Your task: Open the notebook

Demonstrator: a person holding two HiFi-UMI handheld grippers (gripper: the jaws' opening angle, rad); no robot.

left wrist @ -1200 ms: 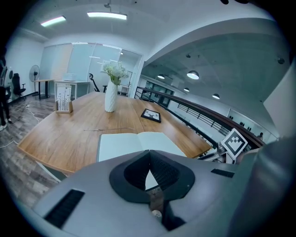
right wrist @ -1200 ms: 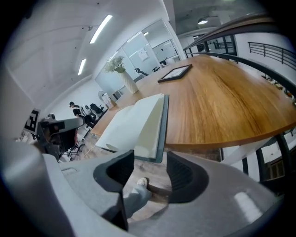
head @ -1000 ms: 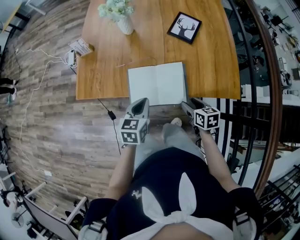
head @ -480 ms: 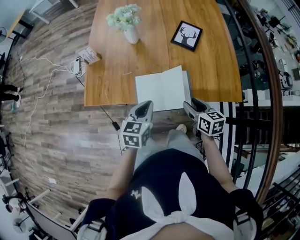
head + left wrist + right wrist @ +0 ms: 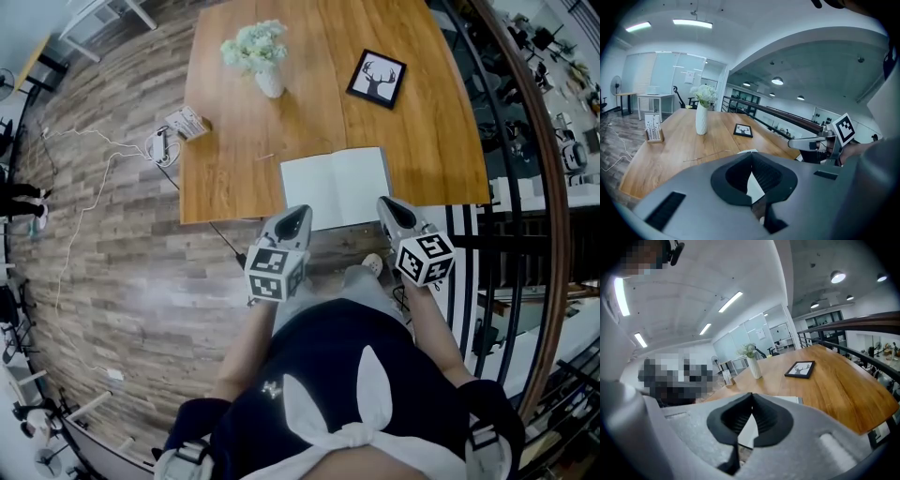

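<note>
On the tabletop [image 5: 427, 141], at its near edge: the notebook [image 5: 336, 187] lies open and flat with two blank white pages facing up.
Left tool [image 5: 294, 215]: it is held in the air at the tabletop's near edge. Its jaws are pressed together with nothing between them, and it does not touch the pages.
Right tool [image 5: 393, 207]: it is held at the same near edge, toward the tabletop's right side. Its jaws have just been closing and now meet with nothing gripped.
Vase [image 5: 269, 82]: white, it stands upright on the far half of the tabletop, left of middle, and holds pale flowers.
Framed picture [image 5: 376, 79]: it has a black frame and shows a deer's head. It lies flat on the far half of the tabletop, right of middle.
Card stand [image 5: 190, 123]: a small stand at the tabletop's left edge.
Floor [image 5: 103, 262]: wood planks, with a thin cable trailing beside the tabletop's left edge.
</note>
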